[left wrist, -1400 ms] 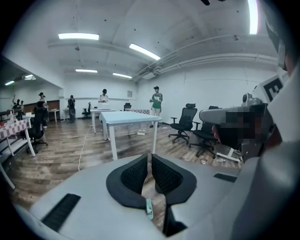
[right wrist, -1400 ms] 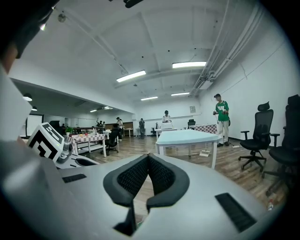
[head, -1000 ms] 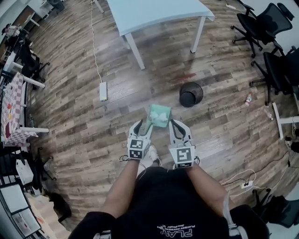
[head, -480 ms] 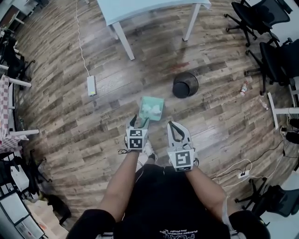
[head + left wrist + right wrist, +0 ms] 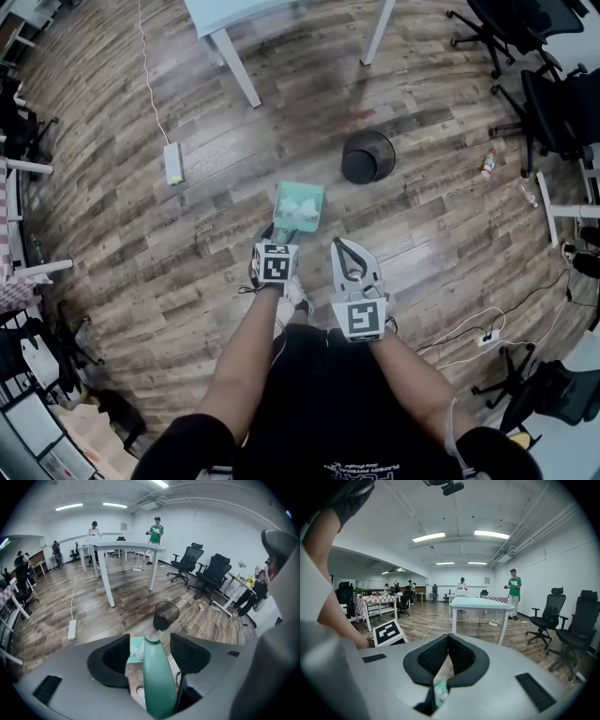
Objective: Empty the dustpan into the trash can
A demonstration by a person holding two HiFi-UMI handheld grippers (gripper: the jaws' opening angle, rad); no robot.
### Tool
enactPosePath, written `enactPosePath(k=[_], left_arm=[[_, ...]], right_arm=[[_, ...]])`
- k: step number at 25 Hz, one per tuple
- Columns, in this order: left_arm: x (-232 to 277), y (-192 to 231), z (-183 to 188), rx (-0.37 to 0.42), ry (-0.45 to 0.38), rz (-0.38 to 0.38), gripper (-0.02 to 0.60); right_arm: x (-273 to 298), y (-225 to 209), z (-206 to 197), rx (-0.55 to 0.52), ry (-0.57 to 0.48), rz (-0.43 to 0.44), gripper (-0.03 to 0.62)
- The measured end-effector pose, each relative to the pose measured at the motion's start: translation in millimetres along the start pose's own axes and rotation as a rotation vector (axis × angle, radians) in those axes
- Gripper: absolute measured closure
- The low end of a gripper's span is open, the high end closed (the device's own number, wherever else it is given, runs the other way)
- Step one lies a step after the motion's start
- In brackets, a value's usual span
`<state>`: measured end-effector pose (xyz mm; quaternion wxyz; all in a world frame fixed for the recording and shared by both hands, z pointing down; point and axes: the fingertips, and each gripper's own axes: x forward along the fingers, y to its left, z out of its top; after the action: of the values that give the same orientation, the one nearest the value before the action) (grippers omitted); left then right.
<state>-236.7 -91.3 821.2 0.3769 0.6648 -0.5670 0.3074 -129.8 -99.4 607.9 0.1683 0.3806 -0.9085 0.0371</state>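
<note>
Currently we find the left tongs (image 5: 150, 636) spread wide; they have just been opening, and the teal handle (image 5: 157, 681) of the dustpan (image 5: 298, 206) runs up between them. In the left gripper view a gap shows on each side of the handle, so the pads (image 5: 117, 660) do not press on it.

We see the right tongs (image 5: 448, 637) with their tips pressed together and nothing pinched between them. They point forward just to the right of the left tongs.

We locate the dustpan directly ahead of the left tongs, low at the wooden floor (image 5: 187, 234), with its pan end pointing away from the person. White crumpled scraps (image 5: 302, 201) lie inside the pan.

The black mesh trash can (image 5: 367, 157) stands upright on the floor beyond the dustpan and to its right, near it but not touching. A white power strip (image 5: 172, 162) lies on the floor well to the left.
</note>
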Motion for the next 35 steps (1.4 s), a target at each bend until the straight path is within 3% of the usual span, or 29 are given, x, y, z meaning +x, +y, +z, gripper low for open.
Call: enactPosePath(k=[9,20,28,35], left_arm=[[19.9,6.2,-13.6,-0.018,0.066,0.01,0.31],[25.6,2.3,-17.3,0.002,0.102,0.067,0.473],[24.5,2.0,-23.8,0.04,0.098,0.103,0.483],[16.9,4.7,-25.3,0.002,0.083,0.126,0.485]], right_arm=[[-9.3,-14.8,-18.1,0.005,0.017,-0.023,0.569],[-22.1,-27.0,-30.4,0.025,0.041,-0.042,0.569],[-30.4,-30.8,-40.7,0.028,0.05,-0.038,0.569],[-37.9,-34.2,-45.5,0.038,0.07,-0.033,0.569]])
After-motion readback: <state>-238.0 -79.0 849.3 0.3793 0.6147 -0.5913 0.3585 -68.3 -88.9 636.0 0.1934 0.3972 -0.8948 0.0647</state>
